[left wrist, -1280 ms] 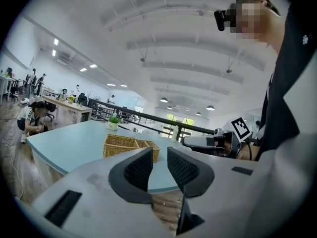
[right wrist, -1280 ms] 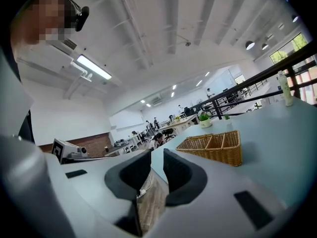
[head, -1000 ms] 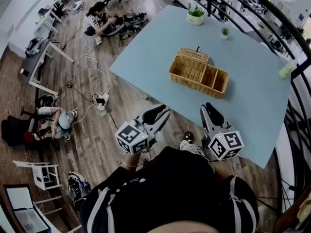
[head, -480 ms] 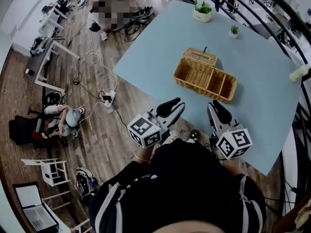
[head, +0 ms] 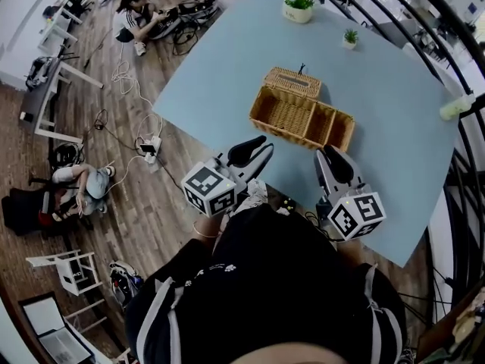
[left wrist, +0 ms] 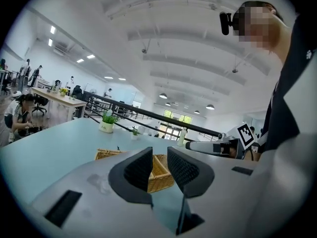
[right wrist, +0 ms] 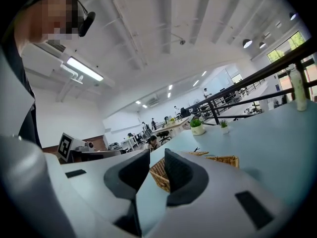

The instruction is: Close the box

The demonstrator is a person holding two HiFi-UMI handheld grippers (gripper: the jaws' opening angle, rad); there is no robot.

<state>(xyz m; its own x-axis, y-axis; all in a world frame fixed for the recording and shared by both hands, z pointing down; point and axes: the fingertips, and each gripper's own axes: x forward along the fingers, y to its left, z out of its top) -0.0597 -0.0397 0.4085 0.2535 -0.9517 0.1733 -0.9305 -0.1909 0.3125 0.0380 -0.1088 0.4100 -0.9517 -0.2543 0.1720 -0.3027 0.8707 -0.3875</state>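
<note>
Blue table (head: 394, 127) bears the box (head: 301, 118), long axis left-right, lid (head: 292, 82) open on its far side. The left gripper (head: 258, 145) and right gripper (head: 329, 156), narrowly parted and empty, are now nearer.

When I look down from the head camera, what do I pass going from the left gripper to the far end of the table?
left gripper → wicker box → its open lid → small plant → big potted plant

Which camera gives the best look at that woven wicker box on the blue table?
The head view: it looks down into the tan woven wicker box, showing its compartments and open lid. Both gripper views catch it low and side-on, partly hidden behind their own jaws.
</note>
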